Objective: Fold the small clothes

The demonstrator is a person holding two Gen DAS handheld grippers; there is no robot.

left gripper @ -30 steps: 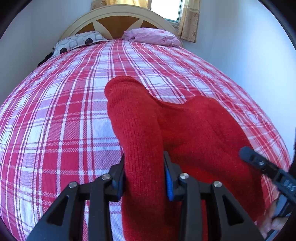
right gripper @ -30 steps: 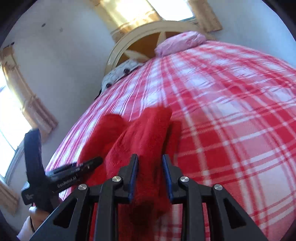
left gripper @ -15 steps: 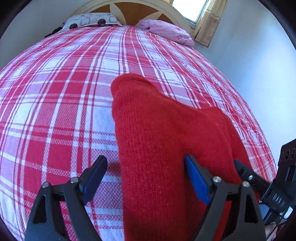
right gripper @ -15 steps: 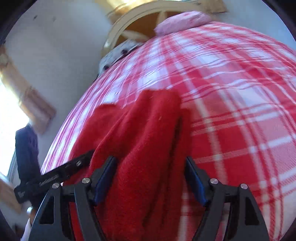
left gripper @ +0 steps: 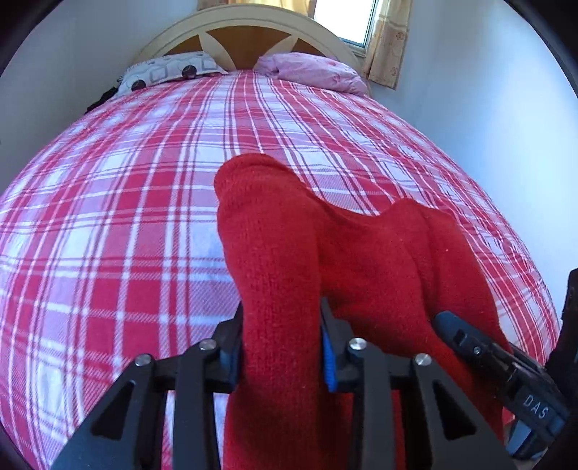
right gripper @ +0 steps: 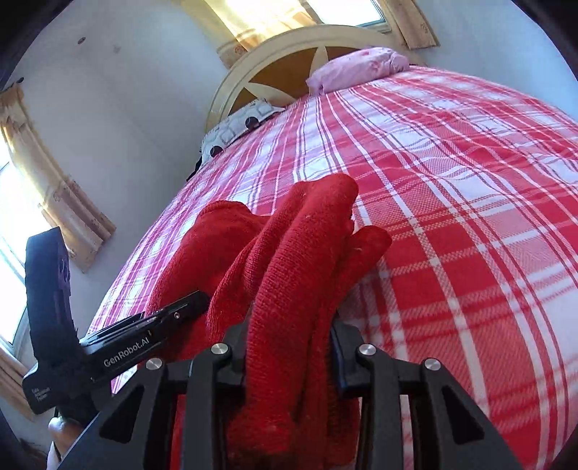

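Observation:
A red knitted garment (left gripper: 325,253) lies on the red and white plaid bedspread (left gripper: 126,217), near its front edge. My left gripper (left gripper: 281,343) is shut on a thick fold of its left part. My right gripper (right gripper: 289,343) is shut on a bunched fold of its right part (right gripper: 296,260). Each gripper shows in the other's view: the right one at the lower right (left gripper: 505,365), the left one at the lower left (right gripper: 144,340). The garment's near edge is hidden under the grippers.
A patterned grey pillow (left gripper: 166,74) and a pink pillow (left gripper: 310,70) lie against the cream and wood headboard (left gripper: 245,32) at the far end. White walls flank the bed. Curtained windows stand behind the headboard and at the left (right gripper: 54,188).
Half a second ago both grippers stood open over the garment; now both have shut on folds of it again. The views have risen back a little.

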